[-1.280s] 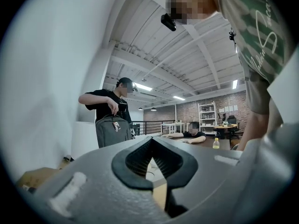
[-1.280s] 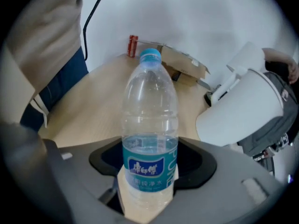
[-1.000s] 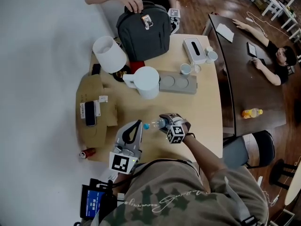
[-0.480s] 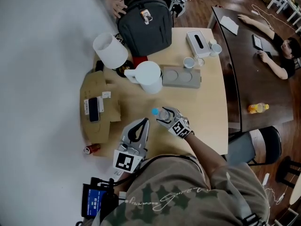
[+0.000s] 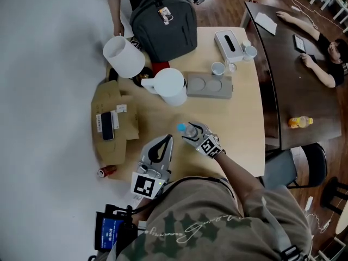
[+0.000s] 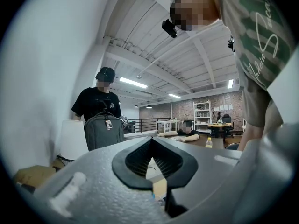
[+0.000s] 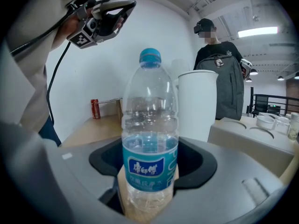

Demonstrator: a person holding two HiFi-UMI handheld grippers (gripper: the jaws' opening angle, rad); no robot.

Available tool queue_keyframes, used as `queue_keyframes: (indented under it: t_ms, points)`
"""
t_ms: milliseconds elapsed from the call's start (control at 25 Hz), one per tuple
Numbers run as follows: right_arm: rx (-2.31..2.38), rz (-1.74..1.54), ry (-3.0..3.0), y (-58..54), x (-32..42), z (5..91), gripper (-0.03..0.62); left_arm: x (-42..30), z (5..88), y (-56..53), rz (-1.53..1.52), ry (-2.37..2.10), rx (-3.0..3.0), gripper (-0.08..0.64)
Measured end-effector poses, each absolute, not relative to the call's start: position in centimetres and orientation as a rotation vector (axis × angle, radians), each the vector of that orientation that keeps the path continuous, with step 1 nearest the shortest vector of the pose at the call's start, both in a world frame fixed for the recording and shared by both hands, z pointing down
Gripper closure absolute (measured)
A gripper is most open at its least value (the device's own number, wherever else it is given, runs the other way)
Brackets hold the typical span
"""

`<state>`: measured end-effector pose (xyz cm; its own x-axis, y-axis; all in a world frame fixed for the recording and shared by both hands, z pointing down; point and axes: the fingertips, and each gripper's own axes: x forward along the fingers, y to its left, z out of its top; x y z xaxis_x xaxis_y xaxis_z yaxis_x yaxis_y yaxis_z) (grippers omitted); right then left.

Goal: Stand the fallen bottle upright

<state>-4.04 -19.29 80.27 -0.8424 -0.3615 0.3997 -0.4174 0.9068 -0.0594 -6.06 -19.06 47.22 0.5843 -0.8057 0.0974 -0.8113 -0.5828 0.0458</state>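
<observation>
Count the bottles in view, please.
2. A water bottle is gripped in the right gripper, over the light table. An orange bottle is on the dark table. Others may be hidden behind the backpack.

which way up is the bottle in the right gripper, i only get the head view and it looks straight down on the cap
Observer: In the right gripper view the bottle stands upright, with its blue cap on top.
Operator: gripped or just sitting between the jaws
Observer: Gripped. The right gripper has its jaws pressed on both sides of the blue label.
Operator: what about the left one
Observer: The left gripper is shut, its jaws meeting tip to tip with nothing between them.
</observation>
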Motion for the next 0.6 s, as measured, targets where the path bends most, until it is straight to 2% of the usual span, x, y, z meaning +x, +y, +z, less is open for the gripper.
queue_keyframes:
  t_ms: [600]
  points:
    - [0.588,0.241,-2.719,-18.8,-2.4,79.8,0.279,-5.8,47.4,-19.3,0.100,-1.384,2.719,0.558]
